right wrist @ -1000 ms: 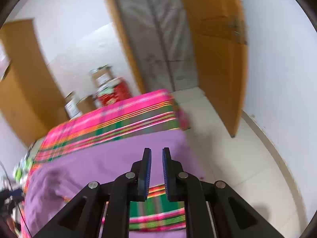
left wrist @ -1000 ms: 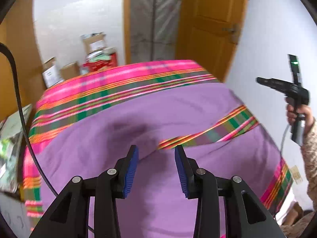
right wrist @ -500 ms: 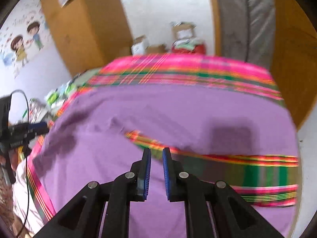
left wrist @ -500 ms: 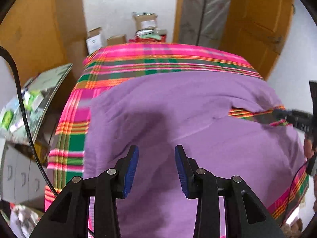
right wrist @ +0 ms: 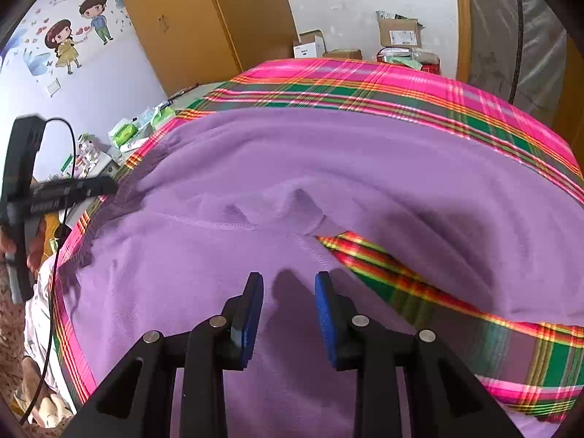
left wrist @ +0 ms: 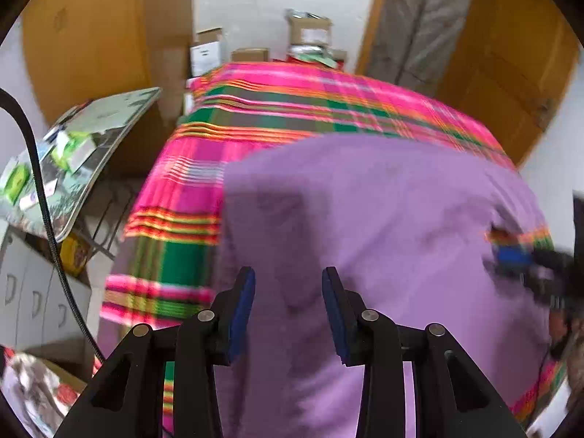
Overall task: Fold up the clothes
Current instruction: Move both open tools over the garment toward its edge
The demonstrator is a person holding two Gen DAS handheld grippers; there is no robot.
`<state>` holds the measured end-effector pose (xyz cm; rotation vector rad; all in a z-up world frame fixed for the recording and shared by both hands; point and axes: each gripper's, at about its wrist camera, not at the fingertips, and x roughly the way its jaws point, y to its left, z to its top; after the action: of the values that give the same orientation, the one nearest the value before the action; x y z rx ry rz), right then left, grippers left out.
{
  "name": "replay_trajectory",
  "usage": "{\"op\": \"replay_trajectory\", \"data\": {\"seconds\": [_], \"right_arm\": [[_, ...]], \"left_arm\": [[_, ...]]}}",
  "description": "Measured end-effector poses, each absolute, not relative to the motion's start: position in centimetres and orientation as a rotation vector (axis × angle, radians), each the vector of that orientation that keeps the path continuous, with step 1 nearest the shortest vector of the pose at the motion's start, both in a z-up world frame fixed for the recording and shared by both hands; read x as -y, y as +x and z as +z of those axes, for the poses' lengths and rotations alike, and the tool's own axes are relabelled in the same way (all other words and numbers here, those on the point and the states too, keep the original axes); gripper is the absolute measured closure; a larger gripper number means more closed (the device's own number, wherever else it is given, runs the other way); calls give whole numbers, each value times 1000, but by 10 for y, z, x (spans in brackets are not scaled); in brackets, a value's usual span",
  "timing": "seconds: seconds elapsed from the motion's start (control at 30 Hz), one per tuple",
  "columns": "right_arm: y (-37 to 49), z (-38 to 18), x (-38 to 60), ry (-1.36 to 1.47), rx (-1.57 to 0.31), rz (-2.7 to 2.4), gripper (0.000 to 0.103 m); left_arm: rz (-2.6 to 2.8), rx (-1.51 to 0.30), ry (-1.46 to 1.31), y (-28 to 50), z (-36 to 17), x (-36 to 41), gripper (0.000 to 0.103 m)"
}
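A large purple fleece garment (right wrist: 328,168) lies spread over a bed with a pink, green and orange plaid cover (right wrist: 365,87). My right gripper (right wrist: 289,284) hovers just above the garment near a seam and a gap that shows the plaid; its jaws are opening and nothing is between them. In the left wrist view the same purple garment (left wrist: 365,219) fills the middle, and my left gripper (left wrist: 288,281) stands open over its left part, holding nothing. The left gripper also shows at the left edge of the right wrist view, over the garment's corner.
Cardboard boxes (right wrist: 398,34) stand beyond the bed's far end. A cluttered side table (left wrist: 73,153) with packets sits left of the bed, drawers (left wrist: 33,299) below it. Wooden wardrobe (right wrist: 204,18) and door (left wrist: 511,54) line the walls. A black cable (left wrist: 43,200) hangs at left.
Both grippers swung over the bed and sank toward the purple garment. The right gripper's jaws, nearly shut before, have spread apart. The left gripper's opening is unchanged.
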<state>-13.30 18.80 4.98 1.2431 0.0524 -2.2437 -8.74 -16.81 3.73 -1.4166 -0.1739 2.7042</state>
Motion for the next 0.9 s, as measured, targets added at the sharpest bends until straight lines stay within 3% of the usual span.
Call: {"op": "replay_trajectory", "data": {"seconds": [0.37, 0.77, 0.9], "right_arm": [[-127, 52, -152, 1184, -72, -2159, 73], [-140, 52, -134, 1194, -39, -2140, 73], [-142, 48, -126, 1208, -45, -2125, 73]], "left_arm": [[2571, 536, -1530, -160, 11, 207, 64], [2523, 686, -1548, -188, 0, 225, 63], [2485, 834, -1465, -182, 6, 230, 64]]}}
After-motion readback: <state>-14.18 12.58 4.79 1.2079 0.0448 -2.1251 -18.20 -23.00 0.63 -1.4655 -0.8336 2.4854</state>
